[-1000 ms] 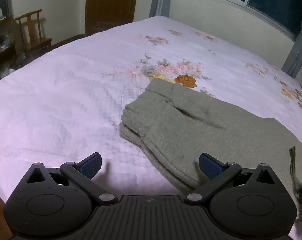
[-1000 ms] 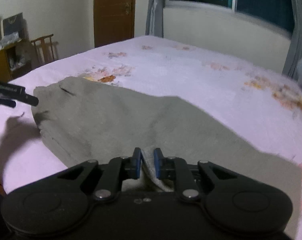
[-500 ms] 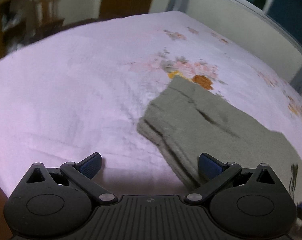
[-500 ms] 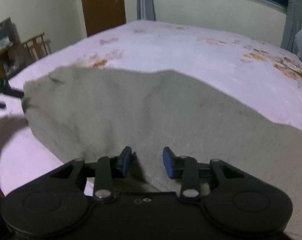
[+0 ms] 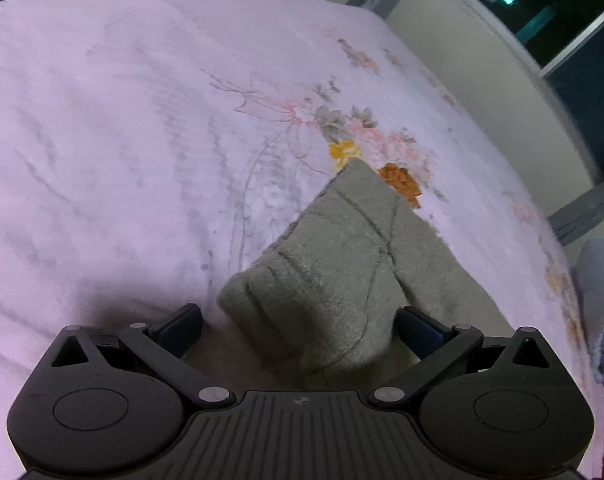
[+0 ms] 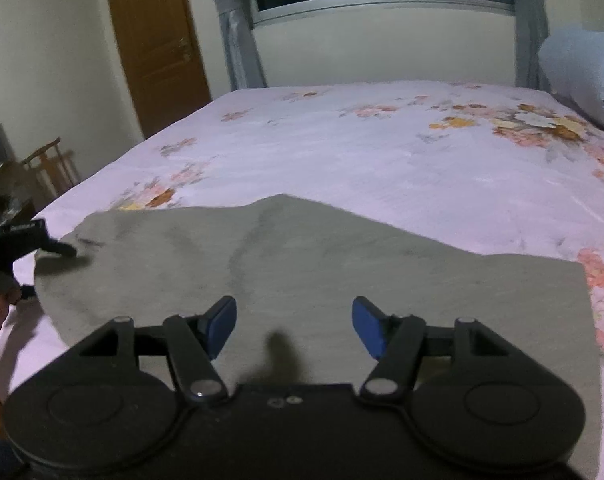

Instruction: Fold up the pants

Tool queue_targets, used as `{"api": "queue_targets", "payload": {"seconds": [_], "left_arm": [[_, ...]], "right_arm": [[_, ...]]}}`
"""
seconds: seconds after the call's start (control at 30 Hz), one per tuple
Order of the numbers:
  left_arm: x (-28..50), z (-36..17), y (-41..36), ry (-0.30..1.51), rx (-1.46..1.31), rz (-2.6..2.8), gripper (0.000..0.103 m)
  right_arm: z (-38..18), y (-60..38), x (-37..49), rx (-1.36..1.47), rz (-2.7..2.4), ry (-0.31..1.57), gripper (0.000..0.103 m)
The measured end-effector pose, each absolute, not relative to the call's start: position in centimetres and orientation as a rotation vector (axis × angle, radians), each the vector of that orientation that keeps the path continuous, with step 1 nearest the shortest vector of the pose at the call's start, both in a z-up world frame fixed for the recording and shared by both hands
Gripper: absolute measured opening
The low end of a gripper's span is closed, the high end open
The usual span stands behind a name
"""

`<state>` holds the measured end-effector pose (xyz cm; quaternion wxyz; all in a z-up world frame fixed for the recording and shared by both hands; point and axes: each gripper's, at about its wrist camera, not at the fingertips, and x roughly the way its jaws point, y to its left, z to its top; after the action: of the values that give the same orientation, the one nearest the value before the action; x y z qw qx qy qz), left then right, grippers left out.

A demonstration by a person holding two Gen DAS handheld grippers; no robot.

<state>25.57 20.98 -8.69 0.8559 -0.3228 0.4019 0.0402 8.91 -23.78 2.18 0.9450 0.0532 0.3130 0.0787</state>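
Item: pants (image 6: 302, 264), grey-green, thick fleecy cloth, lying flat on the bed (image 6: 381, 152) near its front edge, already doubled leg on leg.

Handling, as I judge it: soft, limp, light to middling in weight, not slippery and not fragile; it will sag from any single pinch, so I would take it at an end, through all layers at a corner or hem.

Orientation: long axis runs left to right across the near side of the bed. The stacked narrow end (image 5: 321, 280) lies at the left (whether waistband or cuffs I cannot tell).

Tools: left gripper (image 5: 298, 320) spread wide, straddling that left end, clasping nothing. Right gripper (image 6: 294, 324) likewise spread, hovering over the cloth's near edge, holding nothing.
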Motion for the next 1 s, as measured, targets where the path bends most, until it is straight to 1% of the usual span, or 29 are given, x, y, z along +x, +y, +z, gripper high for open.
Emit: {"api": "queue_targets", "payload": {"seconds": [0.1, 0.13, 0.17, 0.2, 0.23, 0.27, 0.33, 0.37, 0.4, 0.43, 0.47, 0.5, 0.7, 0.8, 0.83, 1.0], "left_arm": [[25.0, -8.8, 21.4, 0.819, -0.681, 0.064, 0.102], [25.0, -8.8, 21.4, 0.813, -0.677, 0.060, 0.095], [24.8, -8.6, 21.5, 0.810, -0.664, 0.065, 0.066], [24.8, -8.7, 21.5, 0.819, -0.662, 0.047, 0.061], [24.9, -8.6, 21.5, 0.824, -0.668, 0.043, 0.050], [24.8, -8.3, 21.4, 0.818, -0.673, 0.026, 0.043], [24.8, -7.5, 20.6, 0.804, -0.612, 0.028, 0.041], [24.8, -7.0, 20.1, 0.795, -0.574, 0.030, 0.039], [24.7, -6.6, 19.7, 0.785, -0.537, 0.030, 0.039], [24.6, -6.1, 19.2, 0.775, -0.499, 0.033, 0.038], [24.6, -5.7, 18.9, 0.766, -0.477, 0.031, 0.037], [24.5, -5.2, 18.7, 0.754, -0.458, 0.027, 0.037], [23.8, -0.7, 16.3, 0.650, -0.339, -0.041, 0.035], [23.5, 1.6, 14.8, 0.612, -0.284, -0.080, 0.035], [23.2, 2.5, 14.3, 0.601, -0.268, -0.095, 0.035], [22.1, 6.4, 10.8, 0.544, -0.183, -0.169, 0.034]], "right_arm": [[2.0, -25.1, 9.2, 0.111, 0.084, 0.639, 0.057], [1.9, -25.7, 9.3, 0.129, 0.068, 0.640, 0.057], [1.7, -26.0, 9.3, 0.130, 0.044, 0.645, 0.057], [1.6, -26.3, 9.3, 0.130, 0.031, 0.648, 0.058], [1.4, -26.5, 9.4, 0.136, 0.028, 0.657, 0.057], [1.3, -26.6, 9.4, 0.137, 0.019, 0.665, 0.057], [1.2, -26.7, 9.4, 0.119, -0.008, 0.679, 0.059], [1.1, -26.6, 9.4, 0.115, -0.013, 0.687, 0.062], [1.2, -26.5, 9.4, 0.102, -0.023, 0.694, 0.064], [1.3, -26.5, 9.4, 0.089, -0.035, 0.692, 0.067], [1.4, -26.4, 9.5, 0.079, -0.042, 0.695, 0.075], [1.5, -26.4, 9.6, 0.073, -0.044, 0.702, 0.078], [0.7, -26.7, 10.2, 0.049, -0.043, 0.772, 0.085], [-0.2, -26.8, 10.1, 0.045, -0.041, 0.806, 0.093], [-0.6, -26.8, 10.1, 0.042, -0.037, 0.814, 0.097], [-1.6, -26.6, 9.6, 0.018, -0.026, 0.817, 0.097]]}}
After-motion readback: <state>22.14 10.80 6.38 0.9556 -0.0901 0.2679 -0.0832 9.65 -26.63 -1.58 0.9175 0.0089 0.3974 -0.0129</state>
